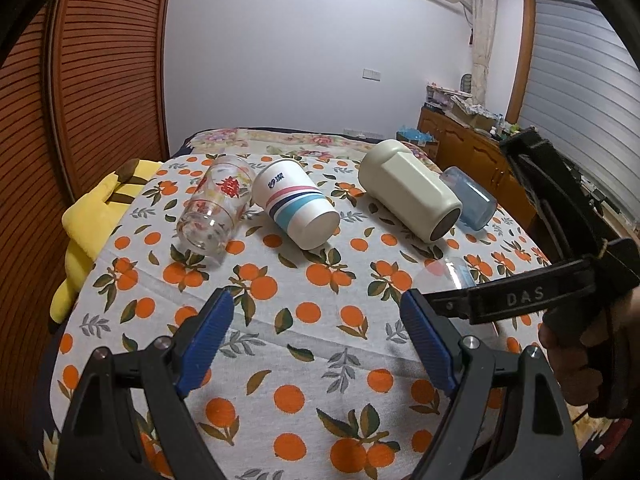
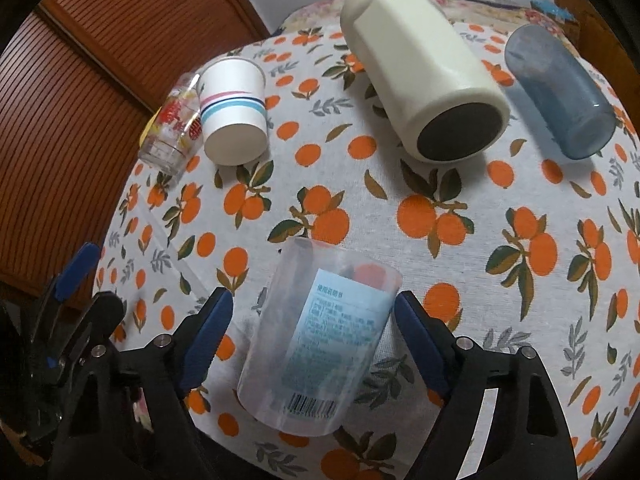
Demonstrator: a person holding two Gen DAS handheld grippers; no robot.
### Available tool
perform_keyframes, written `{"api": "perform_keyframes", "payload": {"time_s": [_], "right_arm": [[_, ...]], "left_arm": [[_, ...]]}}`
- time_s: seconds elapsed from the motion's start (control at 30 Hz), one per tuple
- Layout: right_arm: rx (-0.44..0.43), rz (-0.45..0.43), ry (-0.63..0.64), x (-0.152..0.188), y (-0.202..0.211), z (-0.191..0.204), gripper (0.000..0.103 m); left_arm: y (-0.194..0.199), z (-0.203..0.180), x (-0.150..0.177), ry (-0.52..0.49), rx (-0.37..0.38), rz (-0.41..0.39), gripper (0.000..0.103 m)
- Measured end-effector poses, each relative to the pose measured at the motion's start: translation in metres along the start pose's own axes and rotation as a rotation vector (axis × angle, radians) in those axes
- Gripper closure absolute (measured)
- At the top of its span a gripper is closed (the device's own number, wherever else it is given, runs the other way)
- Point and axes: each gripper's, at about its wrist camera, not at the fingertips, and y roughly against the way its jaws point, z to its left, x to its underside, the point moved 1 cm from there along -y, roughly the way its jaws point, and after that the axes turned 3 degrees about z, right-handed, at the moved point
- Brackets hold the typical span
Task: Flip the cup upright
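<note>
Left wrist view: your left tongs hang spread over the worktop, pinching nothing. Toward the far edge, the glass cup, paper cup, cream flask and blue cup all lie on their sides.

Right wrist view: your right tongs are spread either side of the clear plastic cup, lying near the front edge; contact isn't evident. Nothing stands upright yet, so grasping and flipping remain.

Glass left of paper cup, mug right, tablecloth beneath
</note>
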Motion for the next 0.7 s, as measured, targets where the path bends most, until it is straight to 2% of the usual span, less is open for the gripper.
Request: {"api": "perform_keyframes", "payload": {"time_s": [0.23, 0.3, 0.43, 0.7], "right_arm": [[0.011, 0.025, 0.011, -0.007, -0.003, -0.003, 0.038], [0.008, 0.01, 0.013, -0.008, -0.001, -0.003, 0.039], [0.01, -0.075, 0.051, -0.008, 0.012, -0.001, 0.04], [0.107, -0.249, 0.169, 0.001, 0.035, 0.006, 0.041]], "left_arm": [[-0.001, 0.0, 0.002, 0.002, 0.0, 0.004, 0.018], [-0.001, 0.001, 0.002, 0.002, 0.0, 0.004, 0.018], [-0.001, 0.001, 0.002, 0.002, -0.001, 0.007, 0.018], [-0.002, -0.001, 0.004, -0.001, -0.003, 0.008, 0.018]]}}
